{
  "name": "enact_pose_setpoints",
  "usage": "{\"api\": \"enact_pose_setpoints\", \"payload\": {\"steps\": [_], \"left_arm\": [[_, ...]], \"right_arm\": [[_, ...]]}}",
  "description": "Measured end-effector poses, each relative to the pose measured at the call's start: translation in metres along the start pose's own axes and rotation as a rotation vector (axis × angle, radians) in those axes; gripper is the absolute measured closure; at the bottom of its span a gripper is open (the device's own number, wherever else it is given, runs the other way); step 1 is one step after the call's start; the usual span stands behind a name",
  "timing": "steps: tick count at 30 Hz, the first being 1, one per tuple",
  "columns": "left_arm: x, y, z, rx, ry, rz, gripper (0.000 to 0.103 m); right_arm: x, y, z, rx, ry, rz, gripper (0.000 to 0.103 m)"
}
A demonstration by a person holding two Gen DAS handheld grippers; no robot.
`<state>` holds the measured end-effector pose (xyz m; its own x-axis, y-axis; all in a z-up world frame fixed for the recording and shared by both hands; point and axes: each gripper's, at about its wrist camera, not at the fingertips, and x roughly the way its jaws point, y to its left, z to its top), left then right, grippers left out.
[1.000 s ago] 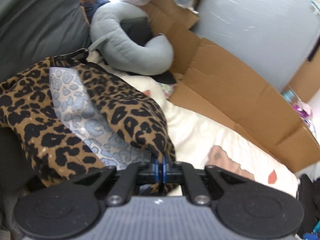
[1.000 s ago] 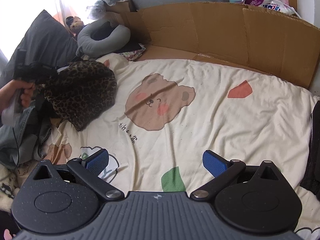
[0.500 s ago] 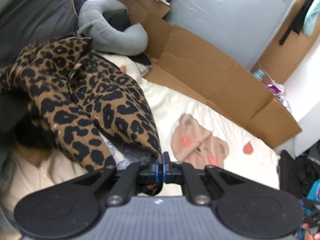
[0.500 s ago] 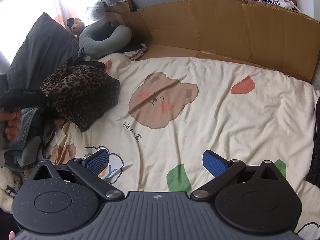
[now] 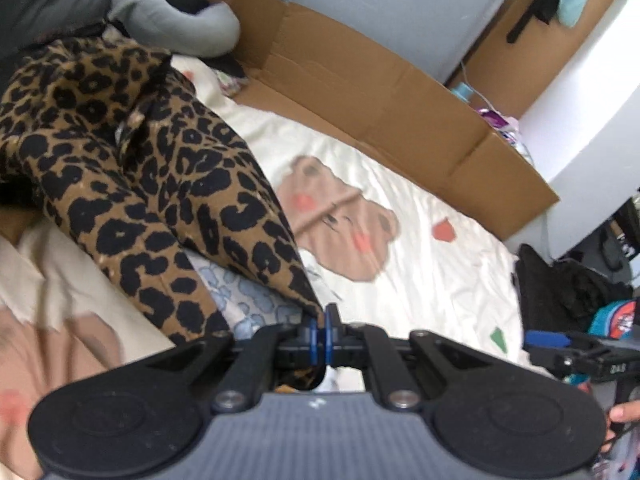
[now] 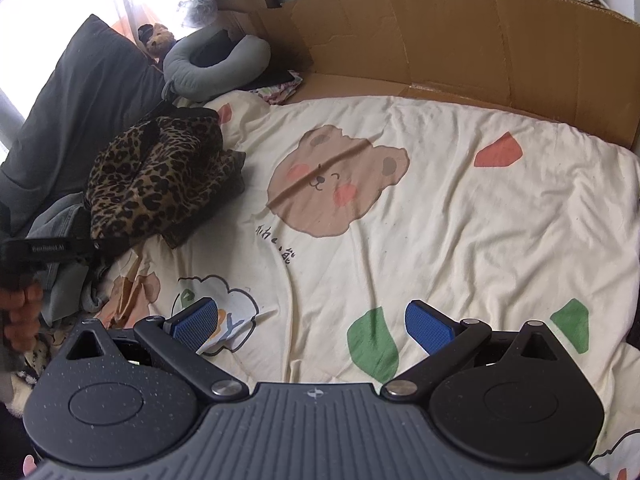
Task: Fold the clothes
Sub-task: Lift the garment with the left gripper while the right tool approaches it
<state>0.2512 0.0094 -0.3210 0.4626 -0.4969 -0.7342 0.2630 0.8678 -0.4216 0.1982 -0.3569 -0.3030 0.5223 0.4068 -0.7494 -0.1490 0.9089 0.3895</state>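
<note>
Where the bear print (image 6: 336, 184) marks the middle of the bedspread (image 6: 460, 208), the leopard-print garment (image 6: 156, 184) lies bunched to its left, a pulled-out corner of it clenched between the closed fingers of the left gripper (image 5: 320, 334). That cloth looks soft, light and limp: it hangs in loose folds from the pinch, shows a pale blue-spotted inside face near the grip, and will likely sag and slide rather than hold any shape. A hem or corner seems the best hold, with a second corner taken opposite so the piece can be spread flat over the bear print. The right gripper (image 6: 312, 322) hovers on the near side of the bear print with its blue pads spread wide, grasping nothing. Left of the garment sit a dark grey pillow (image 6: 76, 116) and a heap of denim (image 6: 64, 232) that could snag or get dragged along. Beyond the bear print, a grey neck pillow (image 6: 216, 64) and a wall of flattened cardboard (image 6: 460, 32) hem in the far edge.
</note>
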Motion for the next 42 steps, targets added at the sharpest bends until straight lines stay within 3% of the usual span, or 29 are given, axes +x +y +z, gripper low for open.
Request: {"api": "enact_pose_setpoints", "payload": {"steps": [15,17,20,25,30,34,42], "left_arm": [[0.049,-0.048,-0.064,0.106,0.194,-0.124,0.099],[0.058,-0.053,-0.070,0.130,0.240,-0.141,0.097],[0.061,-0.055,-0.076,0.150,0.290,-0.126,0.085],[0.055,-0.048,-0.071,0.141,0.244,-0.091,0.063],[0.059,-0.032,-0.065,0.071,0.225,-0.019,0.062],[0.067,-0.018,-0.062,0.016,0.195,0.026,0.053],[0.084,0.009,-0.057,-0.087,0.175,0.100,0.048]], "right_arm": [[0.009,0.008,-0.017,0.000,0.043,0.019,0.000],[0.009,0.008,-0.019,0.001,0.049,0.017,0.000],[0.010,0.007,-0.022,0.001,0.057,0.014,0.000],[0.010,0.005,-0.026,-0.002,0.068,0.009,0.000],[0.012,0.006,-0.028,-0.005,0.077,0.008,0.000],[0.012,0.009,-0.029,-0.013,0.082,0.007,0.000],[0.014,0.012,-0.031,-0.020,0.085,0.010,0.000]]}}
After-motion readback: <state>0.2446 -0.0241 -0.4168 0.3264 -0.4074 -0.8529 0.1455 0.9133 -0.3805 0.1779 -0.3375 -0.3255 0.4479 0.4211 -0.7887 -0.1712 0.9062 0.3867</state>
